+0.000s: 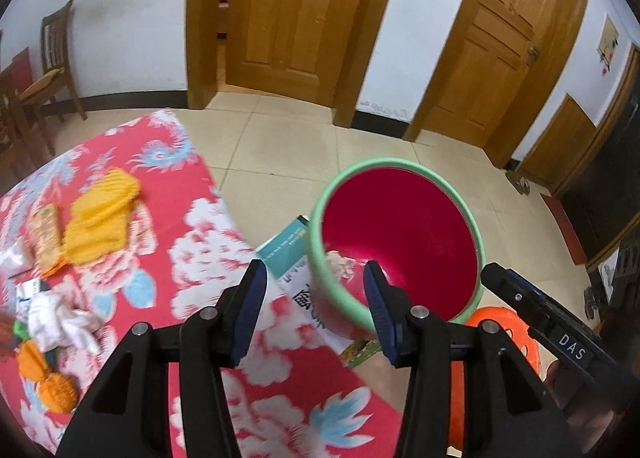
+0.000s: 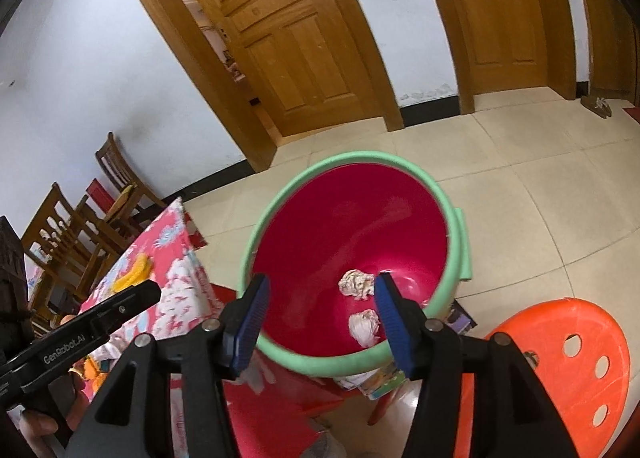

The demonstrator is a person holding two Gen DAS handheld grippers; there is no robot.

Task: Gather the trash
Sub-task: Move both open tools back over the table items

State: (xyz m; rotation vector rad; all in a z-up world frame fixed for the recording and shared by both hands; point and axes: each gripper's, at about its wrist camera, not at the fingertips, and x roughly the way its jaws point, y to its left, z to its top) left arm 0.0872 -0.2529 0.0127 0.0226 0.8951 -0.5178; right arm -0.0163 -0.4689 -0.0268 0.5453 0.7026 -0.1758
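A red bucket with a green foam rim (image 1: 394, 166) (image 2: 352, 160) stands on the floor beside the table. Two crumpled paper wads (image 2: 356, 284) (image 2: 365, 325) lie in its bottom; one wad (image 1: 340, 264) shows in the left wrist view. My left gripper (image 1: 314, 290) is open and empty, over the table edge next to the bucket. My right gripper (image 2: 320, 298) is open and empty, above the bucket's near rim. On the red floral tablecloth (image 1: 200, 242) lie a yellow cloth (image 1: 100, 218), a snack wrapper (image 1: 46, 234), white crumpled tissue (image 1: 60, 322) and orange scraps (image 1: 48, 382).
An orange plastic stool (image 2: 560, 358) stands right of the bucket. Books and papers (image 1: 288, 246) lie under the bucket's left side. Wooden chairs (image 2: 80, 218) stand at the far left. Two wooden doors (image 1: 288, 18) are in the back wall. The floor is tiled.
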